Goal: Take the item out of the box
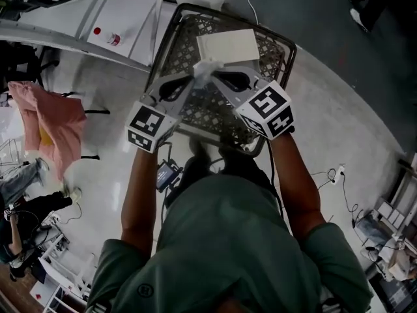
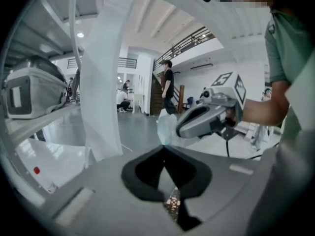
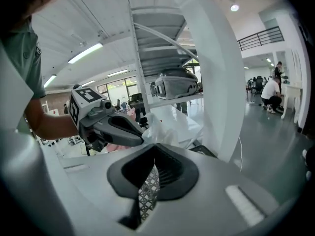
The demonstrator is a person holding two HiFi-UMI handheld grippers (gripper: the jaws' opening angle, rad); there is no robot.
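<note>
A dark wire-mesh basket [image 1: 288, 52] stands on the floor below me, with a flat white box [image 1: 228, 44] lying in it. Above the basket both grippers meet tip to tip on a small crumpled clear plastic bag [image 1: 203, 69]. My left gripper [image 1: 195, 78] is shut on the bag's left side and my right gripper [image 1: 212, 74] is shut on its right side. In the left gripper view the bag [image 2: 166, 128] sticks up from the closed tips [image 2: 164, 146], with the right gripper's body [image 2: 206, 117] just beyond. The right gripper view shows the bag [image 3: 163, 126] at its tips [image 3: 155, 144].
A white shelf frame [image 1: 124, 12] stands left of the basket, with a red-capped bottle [image 1: 111, 39] on it. A pink cloth [image 1: 55, 119] hangs at the far left. Cables [image 1: 339, 175] and gear lie on the floor at right. People stand far off in the hall [image 2: 168, 85].
</note>
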